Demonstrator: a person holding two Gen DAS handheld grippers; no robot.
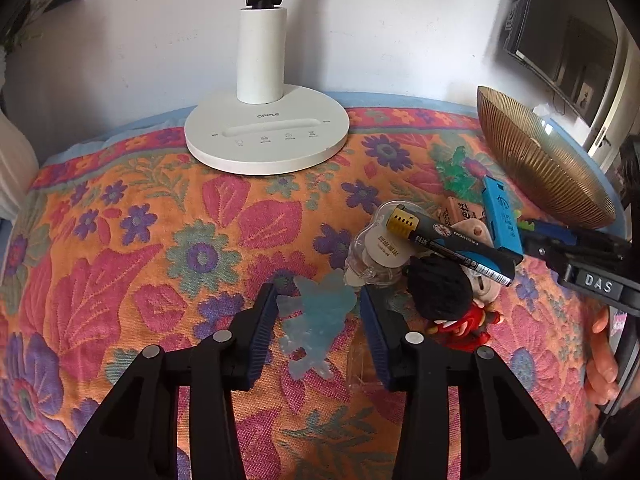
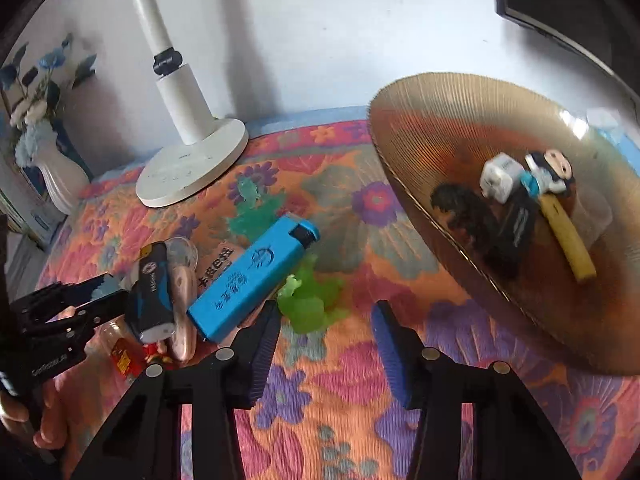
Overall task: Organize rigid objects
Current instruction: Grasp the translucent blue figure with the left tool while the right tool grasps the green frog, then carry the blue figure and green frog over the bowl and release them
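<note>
The left tool (image 1: 318, 320) points steeply down at the table (image 1: 120, 240), which is covered by a floral cloth in orange, pink and purple. Its two blue-padded fingers (image 1: 262, 334) stand on either side of a translucent pale blue figure (image 1: 316, 324) that lies flat on the cloth. The left pad sits just beside the figure's edge and the right pad stands slightly clear; no pressing contact is visible, so the jaws read as partly spread around the figure.

The right tool (image 2: 326, 340) also points down at the cloth. A translucent green figure (image 2: 310, 300) lies at its fingertips, beside the left pad, with most of its body ahead of the gap. The jaws are partly spread and pinch nothing.

Just beside the green figure lies a blue lighter (image 2: 252, 276). Left of that is a clutter of small items: a dark marker with a yellow cap (image 1: 448, 244), a clear tape dispenser (image 1: 376, 252) and a small doll with black hair and red clothes (image 1: 448, 300).

A ribbed gold bowl (image 2: 420, 128) stands at the table's right side. It holds a white cube, a small figurine, a yellow stick and dark items. A white lamp base (image 1: 266, 140) stands at the far edge near the wall.
</note>
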